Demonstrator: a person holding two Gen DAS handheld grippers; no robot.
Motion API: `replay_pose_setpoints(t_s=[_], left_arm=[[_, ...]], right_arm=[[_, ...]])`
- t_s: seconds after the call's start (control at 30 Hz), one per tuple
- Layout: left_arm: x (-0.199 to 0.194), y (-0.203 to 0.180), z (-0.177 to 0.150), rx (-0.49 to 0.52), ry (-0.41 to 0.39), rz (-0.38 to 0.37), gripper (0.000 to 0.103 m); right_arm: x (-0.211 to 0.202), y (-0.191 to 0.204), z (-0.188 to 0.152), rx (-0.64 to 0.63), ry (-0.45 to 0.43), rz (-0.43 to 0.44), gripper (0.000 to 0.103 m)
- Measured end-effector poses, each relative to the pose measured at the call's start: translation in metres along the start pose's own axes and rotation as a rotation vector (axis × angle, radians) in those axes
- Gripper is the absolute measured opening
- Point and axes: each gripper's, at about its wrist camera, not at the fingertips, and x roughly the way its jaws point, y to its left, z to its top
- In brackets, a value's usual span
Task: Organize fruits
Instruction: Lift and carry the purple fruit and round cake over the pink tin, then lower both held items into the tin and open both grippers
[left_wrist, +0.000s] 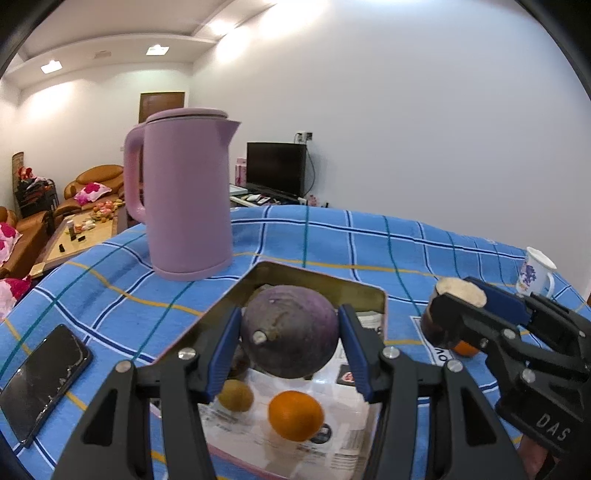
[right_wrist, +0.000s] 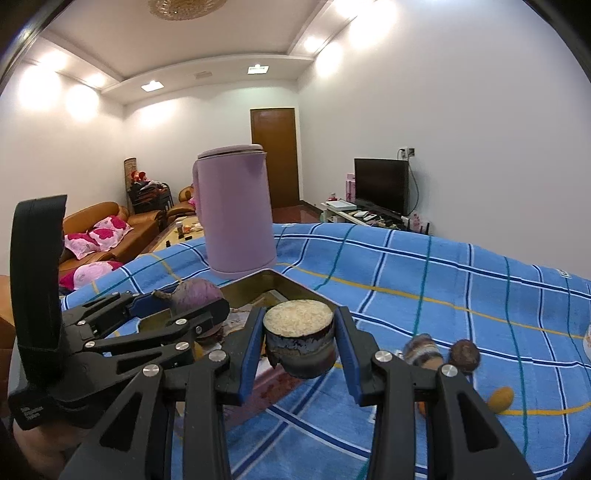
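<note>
Left gripper (left_wrist: 290, 345) pinches a purple fruit (left_wrist: 290, 332) over the tin tray (left_wrist: 369, 295), right gripper (right_wrist: 299, 350) clamps a cut piece (right_wrist: 299, 332); lowering gently before release seems wise.

A lilac kettle (left_wrist: 184, 199) stands on the blue tablecloth (left_wrist: 369, 243), which is checked with white, teal and yellow lines. Nearer than the kettle, an orange (left_wrist: 295, 415) and a dull purple turnip (left_wrist: 291, 332).

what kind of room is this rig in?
Most likely a home living room. Behind the table with the blue plaid cloth there is a brown sofa with floral cushions, a flat TV on a low stand, and a low coffee table with clutter on it.
</note>
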Motion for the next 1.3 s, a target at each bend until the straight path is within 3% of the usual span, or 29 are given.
replay_pose_setpoints(t_s=[0.77,1.3], left_arm=[[0.005,0.04,0.003,-0.051,0.02,0.095,0.055],[0.012,0.049,0.0,-0.05,0.052,0.115,0.055]], right_arm=[[0.025,0.029,0.004,-0.033,0.03,0.071,0.04],[0.036,0.037,0.004,-0.036,0.046,0.086,0.041]])
